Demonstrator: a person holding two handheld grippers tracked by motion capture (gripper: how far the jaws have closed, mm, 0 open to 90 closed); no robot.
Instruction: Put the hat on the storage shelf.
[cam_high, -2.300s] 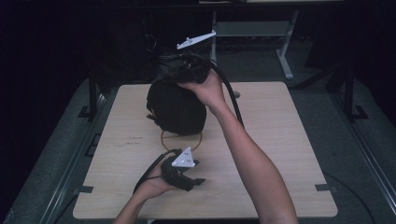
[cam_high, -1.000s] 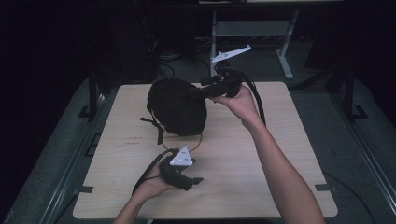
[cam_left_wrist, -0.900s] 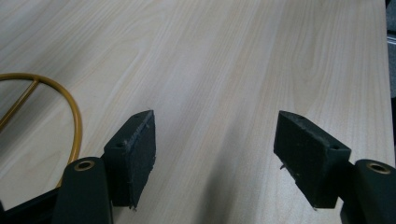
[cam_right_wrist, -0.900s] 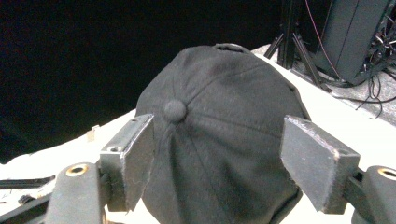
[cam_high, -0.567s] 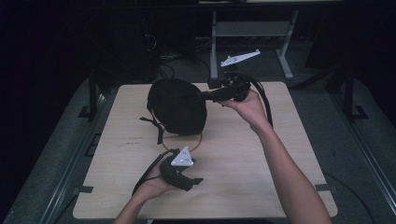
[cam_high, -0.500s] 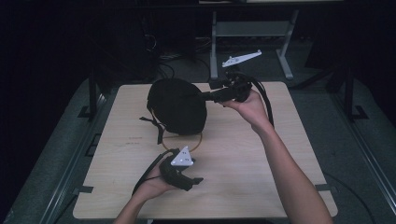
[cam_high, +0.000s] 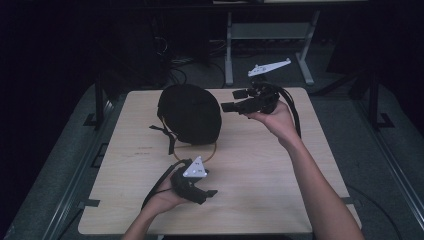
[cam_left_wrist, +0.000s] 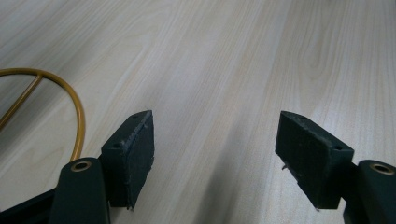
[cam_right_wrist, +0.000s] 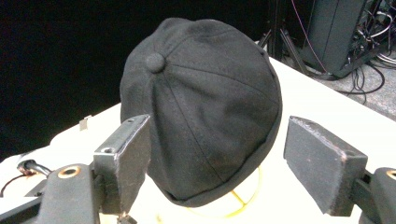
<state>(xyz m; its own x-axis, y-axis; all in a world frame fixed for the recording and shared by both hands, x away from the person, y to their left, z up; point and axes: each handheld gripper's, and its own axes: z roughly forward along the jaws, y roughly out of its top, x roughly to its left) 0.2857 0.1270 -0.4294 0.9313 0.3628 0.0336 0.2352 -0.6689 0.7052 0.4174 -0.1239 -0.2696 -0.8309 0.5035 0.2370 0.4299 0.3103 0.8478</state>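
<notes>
The black cap (cam_high: 190, 114) on its gold wire stand (cam_high: 212, 152) sits just left of the right gripper (cam_high: 234, 100), jaws just opening and empty, nearer than the open left gripper (cam_high: 209, 195).

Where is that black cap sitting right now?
In the high view the black cap sits on a gold wire stand at the table's far middle.

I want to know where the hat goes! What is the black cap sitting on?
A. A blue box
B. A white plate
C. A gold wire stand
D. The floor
C. The black cap rests on a gold wire stand whose round base ring peeks out beneath it on the wooden table; the right gripper view shows the yellow wire under the cap's edge too.
</notes>
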